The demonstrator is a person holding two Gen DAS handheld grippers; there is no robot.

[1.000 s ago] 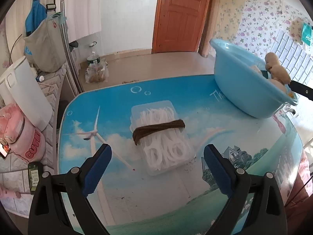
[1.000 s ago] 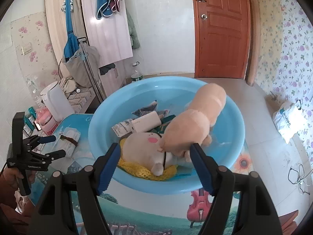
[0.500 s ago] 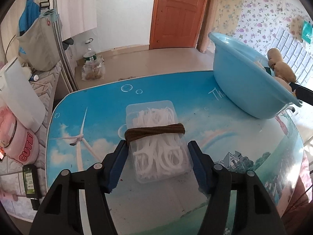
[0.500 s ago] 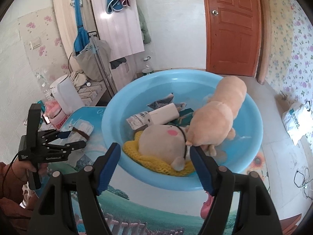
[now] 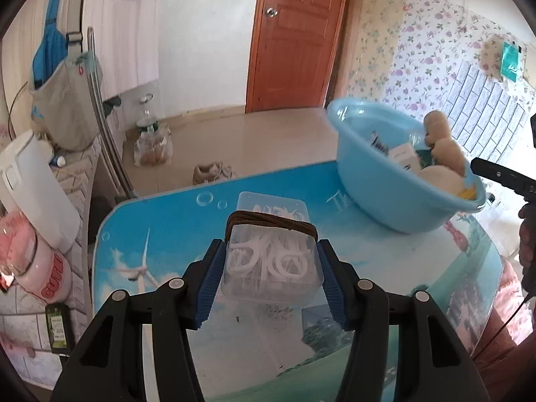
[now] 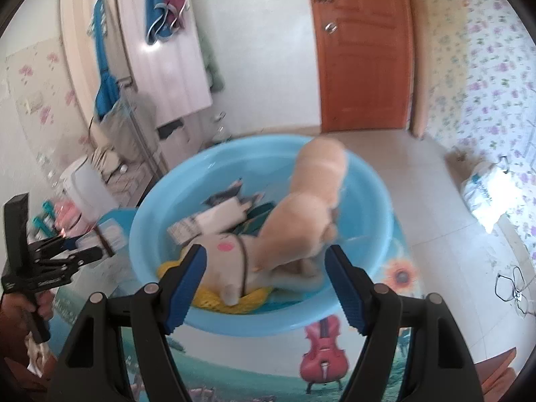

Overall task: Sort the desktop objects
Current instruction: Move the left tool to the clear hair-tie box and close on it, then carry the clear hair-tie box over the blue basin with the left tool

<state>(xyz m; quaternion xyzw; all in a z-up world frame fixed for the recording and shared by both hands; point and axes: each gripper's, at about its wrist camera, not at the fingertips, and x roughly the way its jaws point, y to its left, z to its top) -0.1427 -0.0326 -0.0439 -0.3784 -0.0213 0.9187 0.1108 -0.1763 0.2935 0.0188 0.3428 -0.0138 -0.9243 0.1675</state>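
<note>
well, ahead and to the right of the left gripper (image 5: 269,276) the blue basin (image 5: 385,194) sits on the printed table (image 5: 160,234), already holding plush toys (image 6: 311,207) and small packets; the right gripper (image 6: 264,278) hovers just short of its near rim with its jaws apart and nothing between them. smaller, and right between the left gripper's blue pads, is the clear plastic box (image 5: 271,261) of white floss picks, with a brown hair band (image 5: 268,224) wrapped round its middle. its jaws have just been closing and now press on the box's two long sides, near end tipped up off the table. the box looks light and fairly stiff, but thin-walled and slick, so too hard a squeeze could bow it or pop the lid. the side grip below the band seems sound; the band likely keeps the lid shut on the way to the basin.
</note>
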